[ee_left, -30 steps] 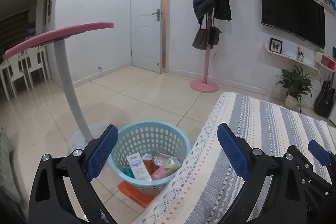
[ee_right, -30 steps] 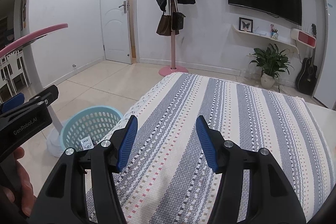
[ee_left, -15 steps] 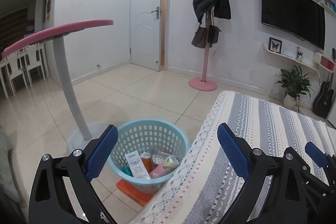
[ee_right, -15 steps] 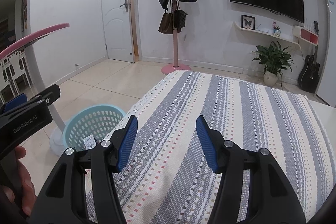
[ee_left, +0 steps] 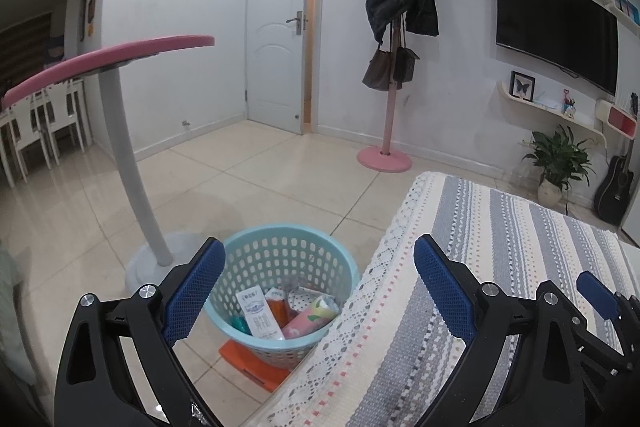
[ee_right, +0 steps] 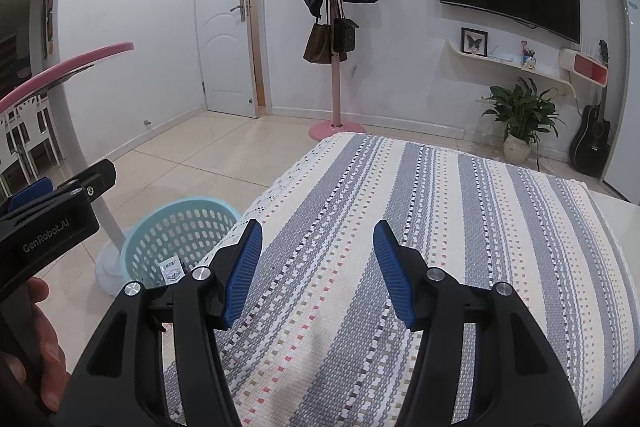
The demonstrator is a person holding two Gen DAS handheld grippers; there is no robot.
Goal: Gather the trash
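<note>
A light blue perforated basket stands on the floor beside the table's left edge; it also shows in the right wrist view. Inside lie a white carton, a pink packet and other wrappers. My left gripper is open and empty, above the basket and the table's edge. My right gripper is open and empty over the striped tablecloth. The left gripper's body shows at the left of the right wrist view.
An orange flat object lies under the basket. A pink round table on a white pole stands left of the basket. A pink coat stand, a white door, a potted plant and a guitar line the far wall.
Both grippers have drifted slightly; the views have shifted a little, with the basket a bit lower in the left wrist view. Both stay open and empty.
</note>
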